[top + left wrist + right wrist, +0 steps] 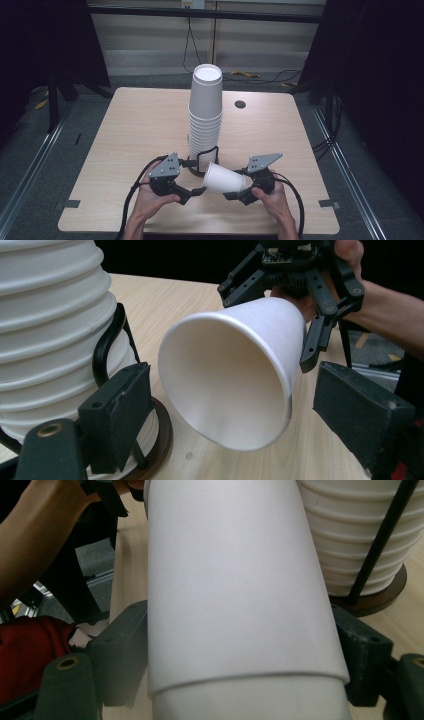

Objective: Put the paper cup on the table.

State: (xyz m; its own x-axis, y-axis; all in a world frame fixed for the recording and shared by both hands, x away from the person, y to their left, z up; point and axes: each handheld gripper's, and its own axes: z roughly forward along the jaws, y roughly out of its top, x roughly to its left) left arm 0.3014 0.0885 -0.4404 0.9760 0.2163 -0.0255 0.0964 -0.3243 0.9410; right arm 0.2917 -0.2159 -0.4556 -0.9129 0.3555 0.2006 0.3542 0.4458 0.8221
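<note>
A white paper cup lies on its side above the table, its mouth turned to the left. My right gripper is shut on the cup near its base, one jaw pressed on each side. My left gripper is just left of the cup's rim. In the left gripper view the open mouth of the cup faces me between my own jaws, which stand apart and do not press on it. A tall stack of white cups stands upright right behind both grippers.
The stack sits in a black wire holder on a round brown base. The wooden table has a dark round hole at the back right. Cables trail from both grippers toward the front edge.
</note>
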